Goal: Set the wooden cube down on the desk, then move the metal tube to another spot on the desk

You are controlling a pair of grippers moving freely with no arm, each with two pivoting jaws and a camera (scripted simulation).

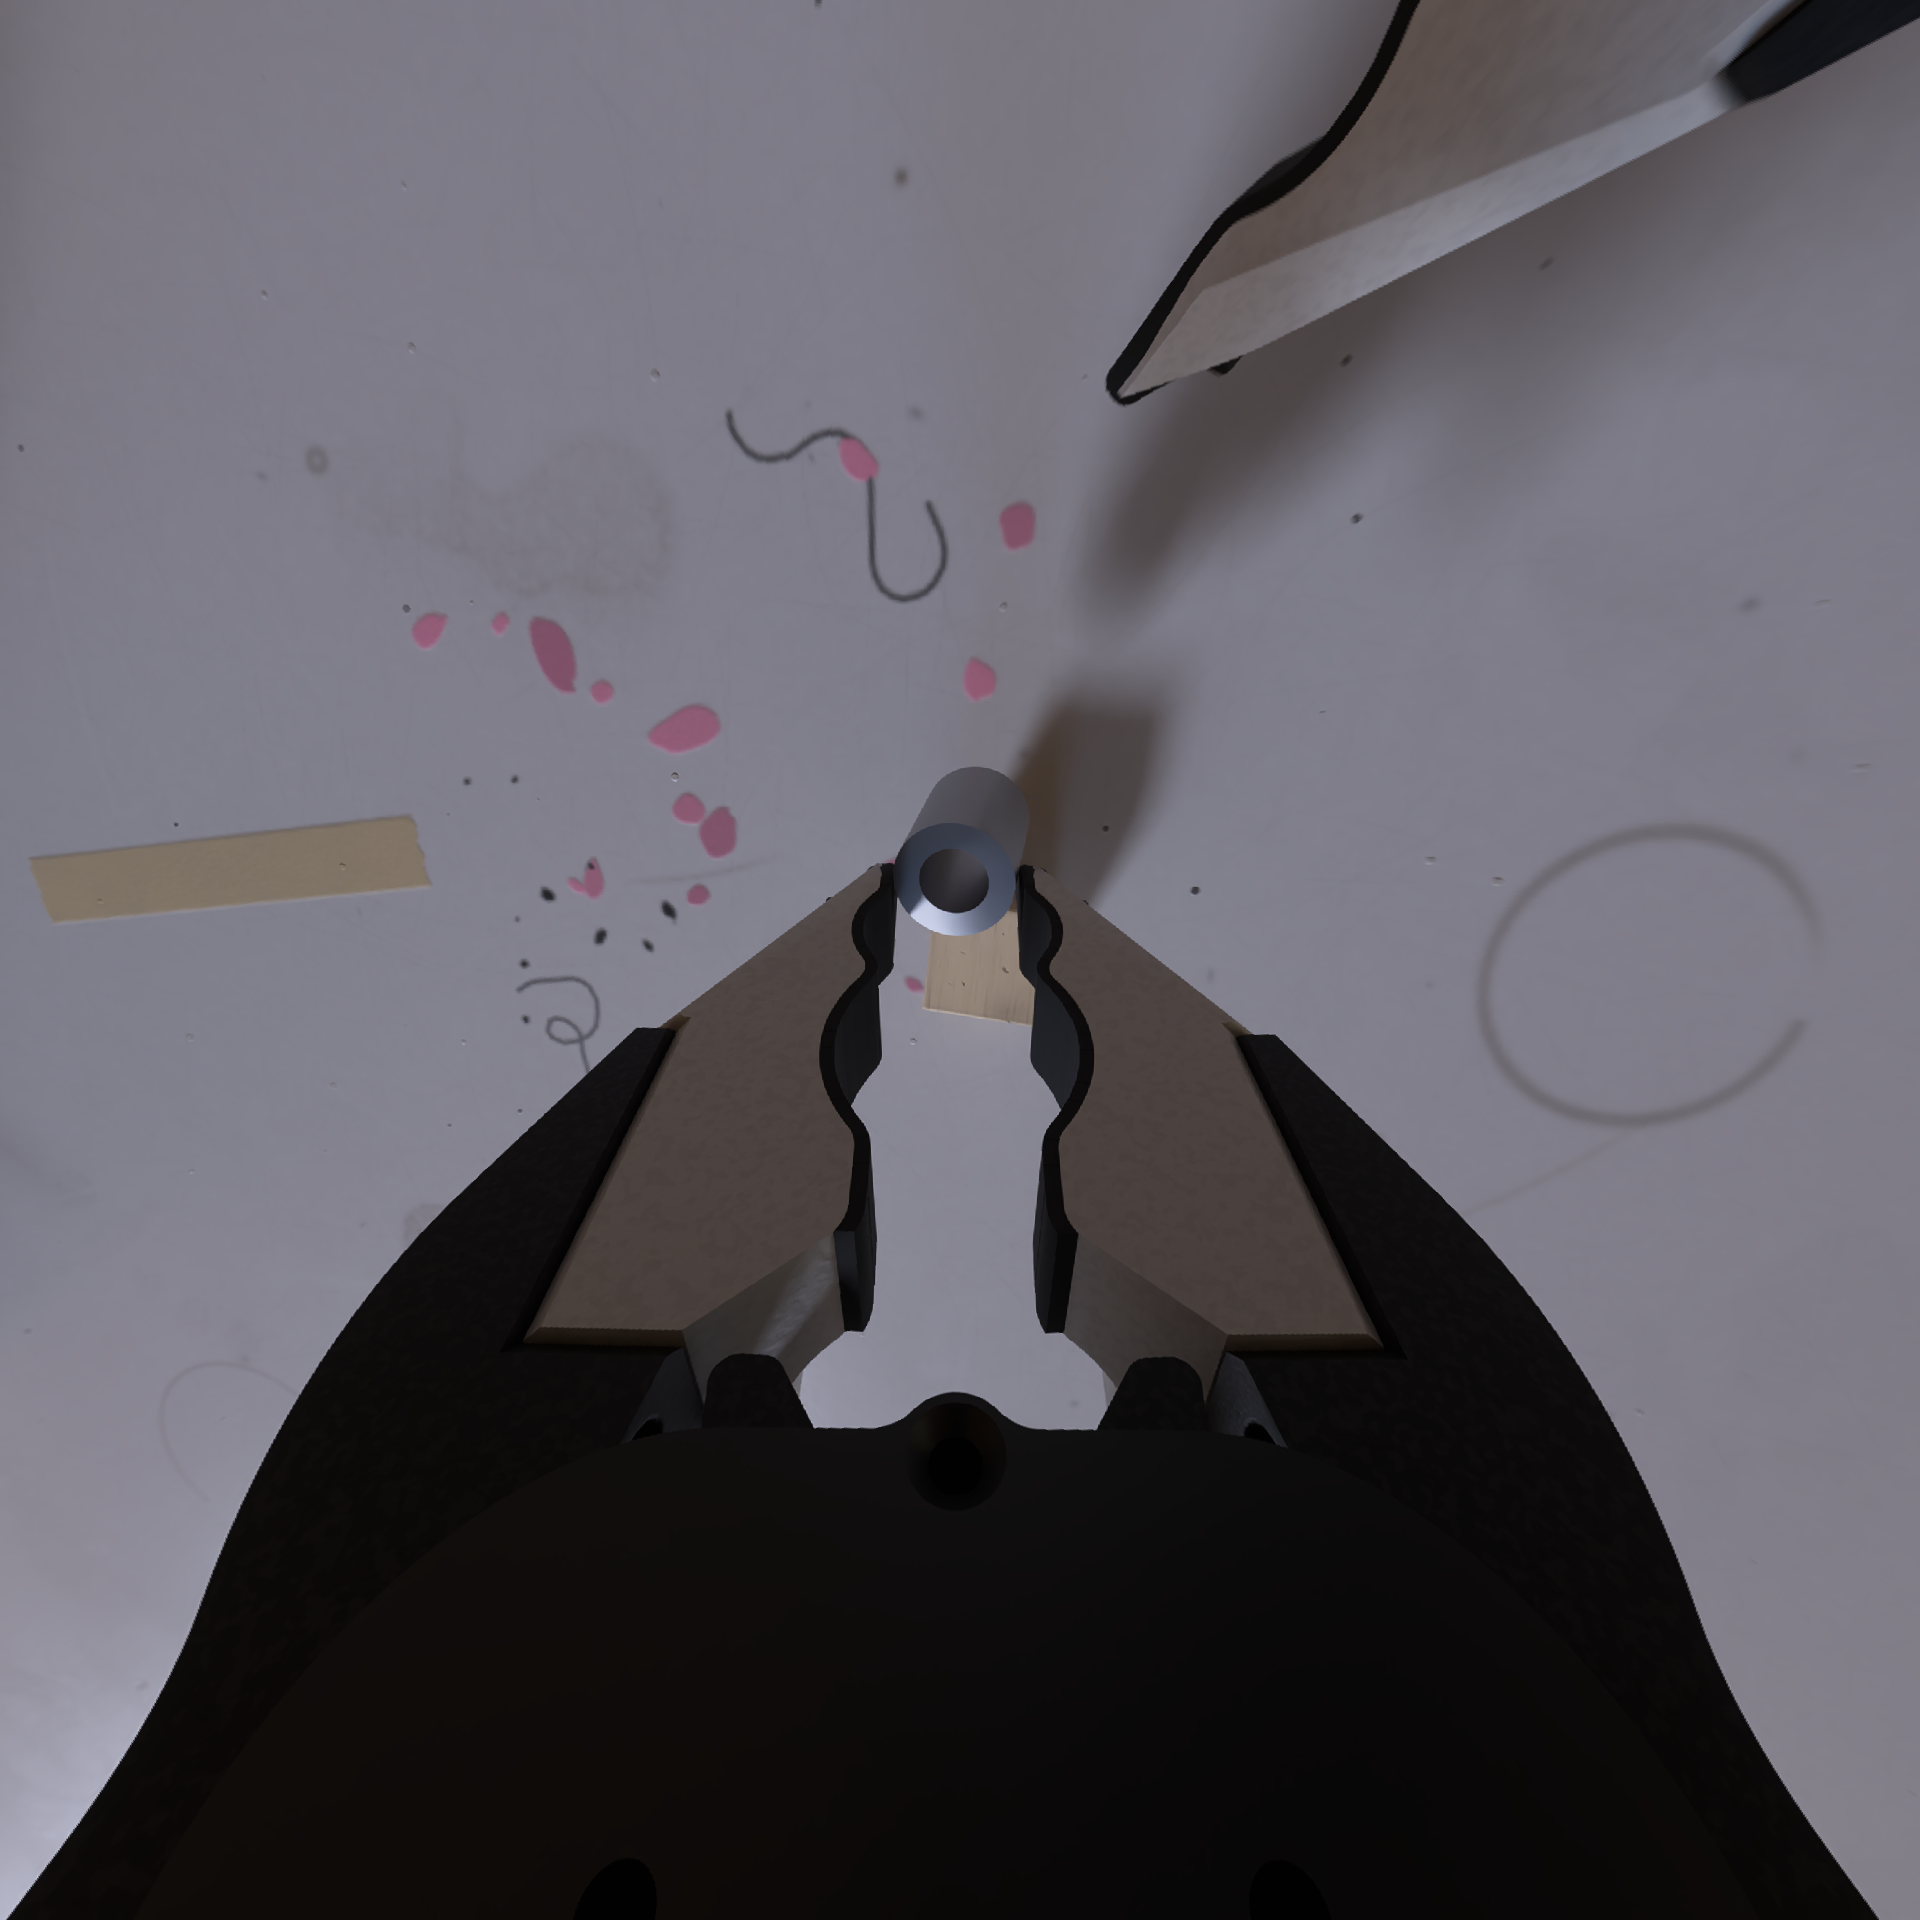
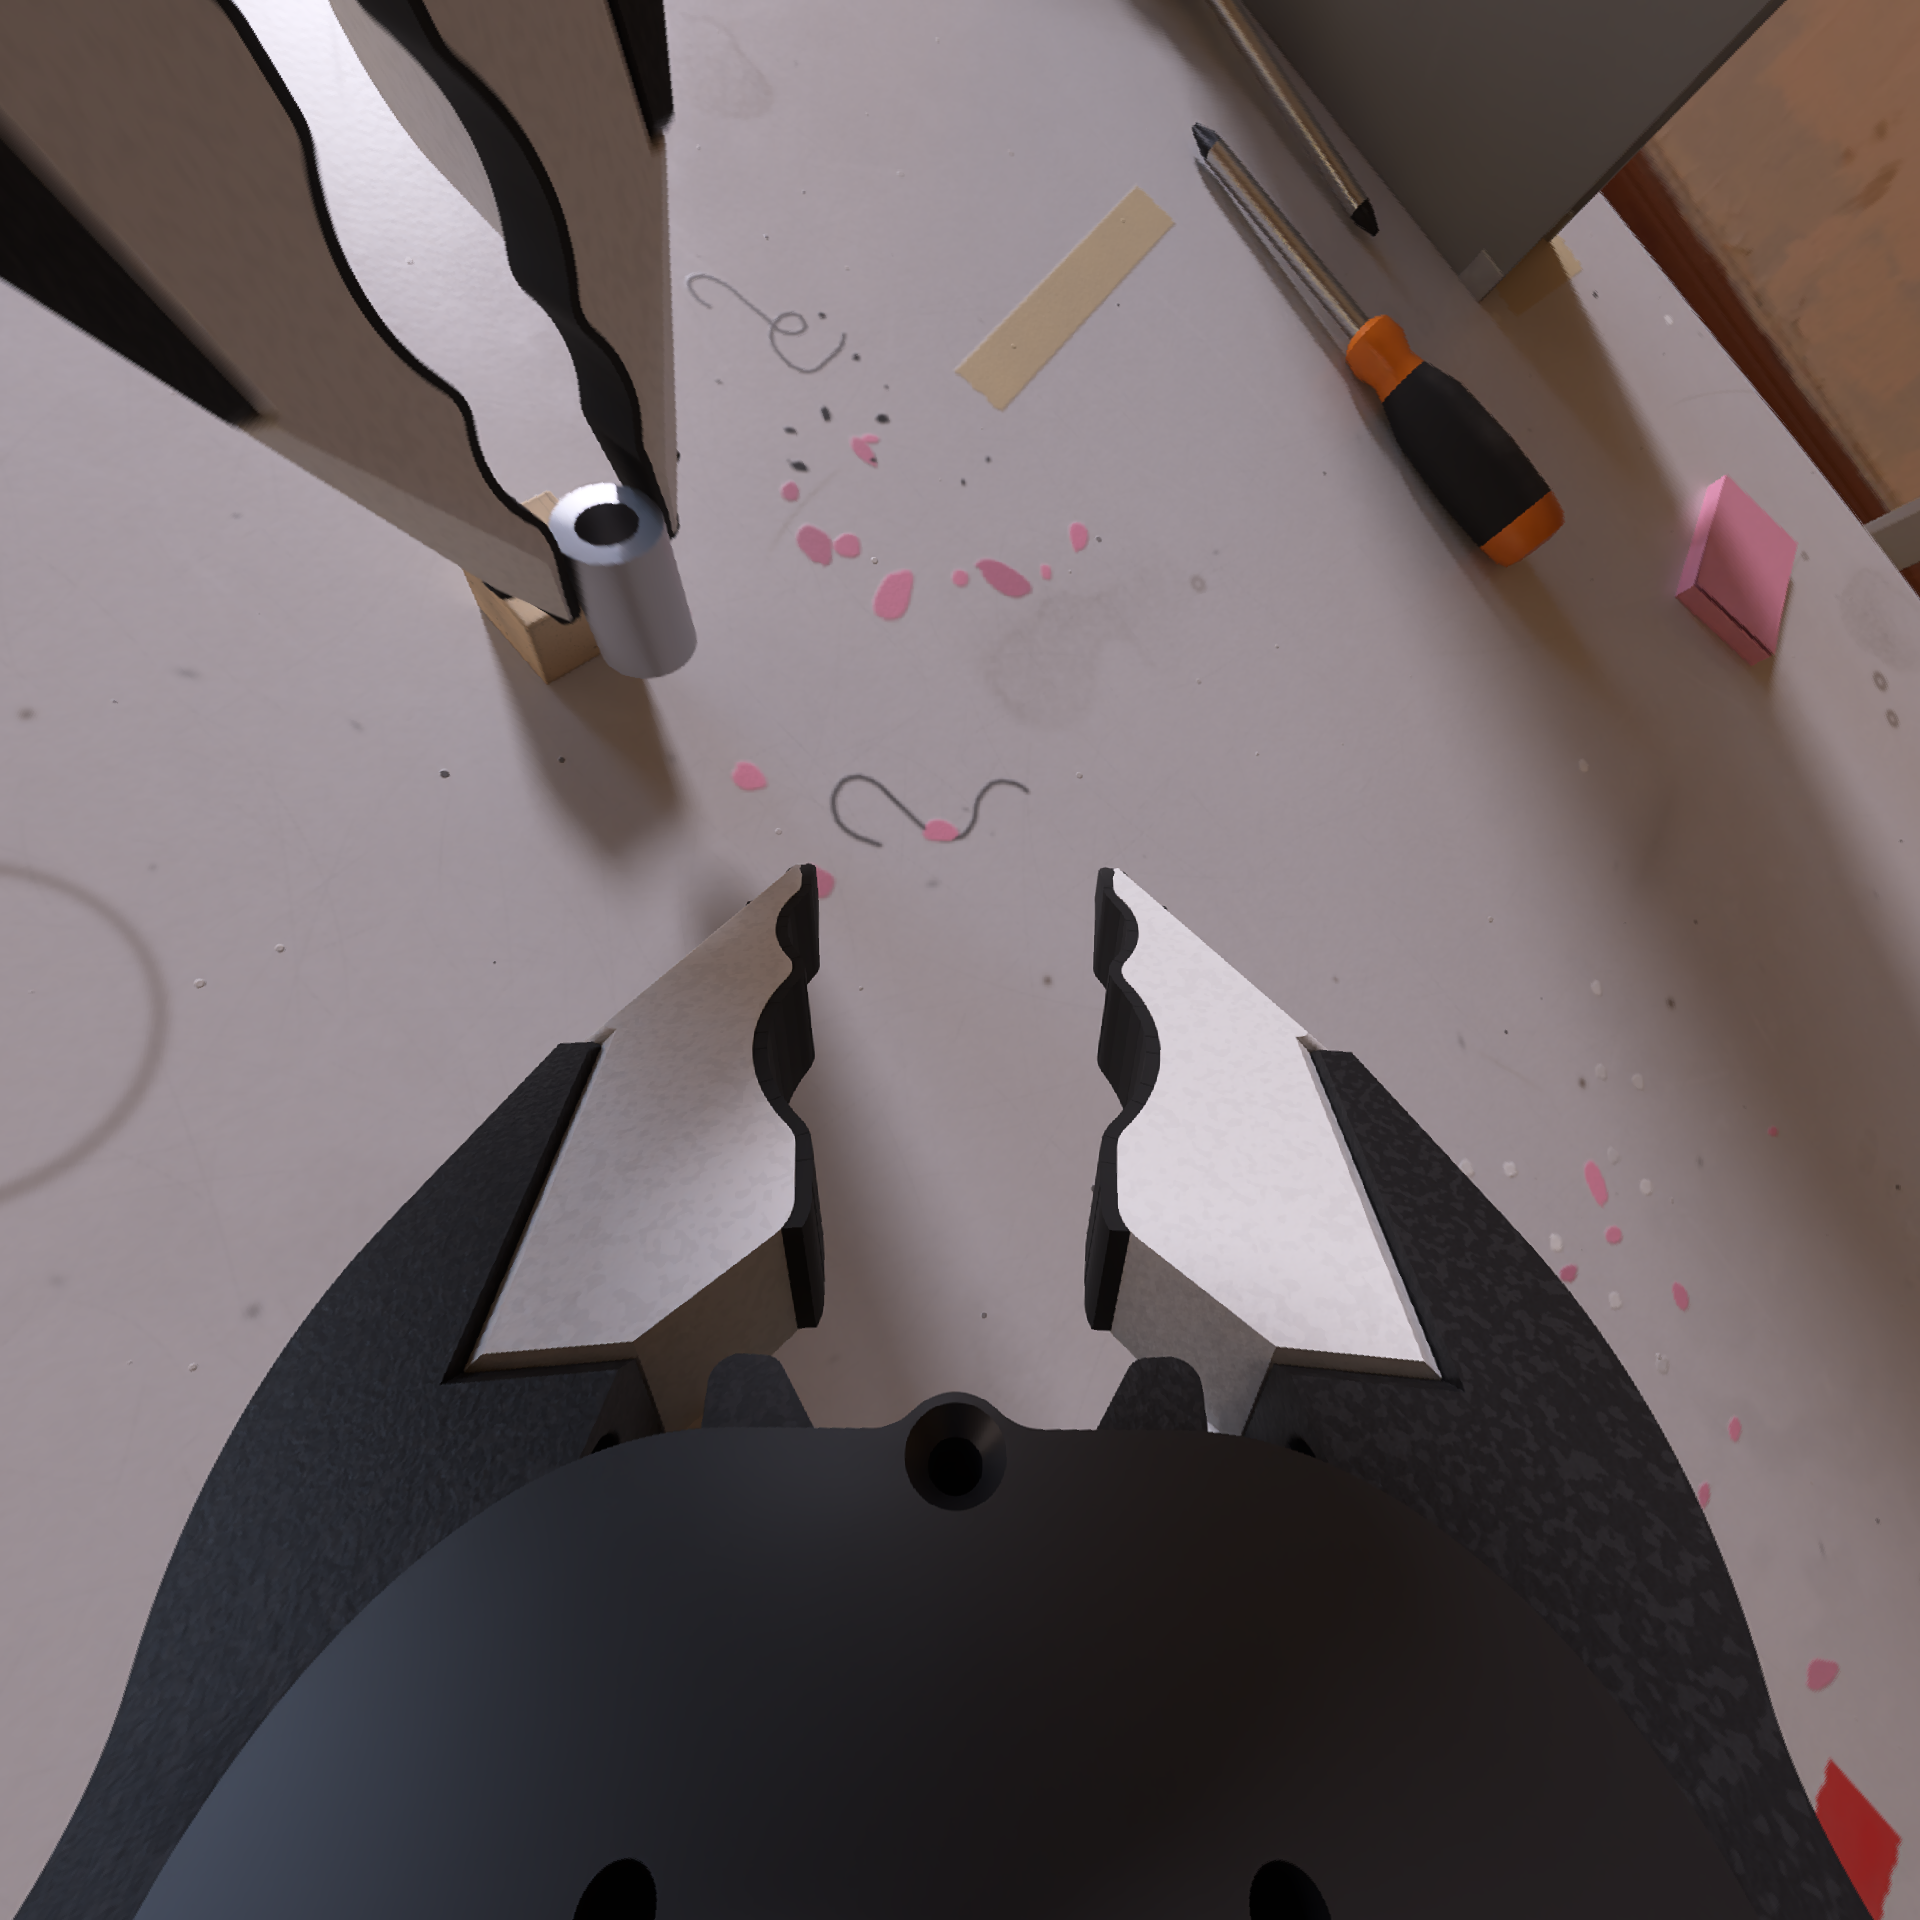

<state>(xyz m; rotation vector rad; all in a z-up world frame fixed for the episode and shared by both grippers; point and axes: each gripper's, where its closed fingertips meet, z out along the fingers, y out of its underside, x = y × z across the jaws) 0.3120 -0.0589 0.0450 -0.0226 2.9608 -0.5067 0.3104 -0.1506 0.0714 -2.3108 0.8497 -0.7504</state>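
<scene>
My left gripper (image 1: pixel 956 894) pinches the metal tube (image 1: pixel 961 868) at the very fingertips, gripping only its upper end. In the right wrist view the tube hangs upright, with the wooden cube (image 2: pixel 540 623) on the desk (image 2: pixel 1247 831) just behind it, well in from the edge where the screwdriver (image 2: pixel 1455 436) and pink eraser (image 2: pixel 1735 571) lie. My right gripper (image 2: pixel 956 894) hovers spread and empty. With so shallow a grip, I judge the smooth tube could slip, or clip the cube if carried low.
</scene>
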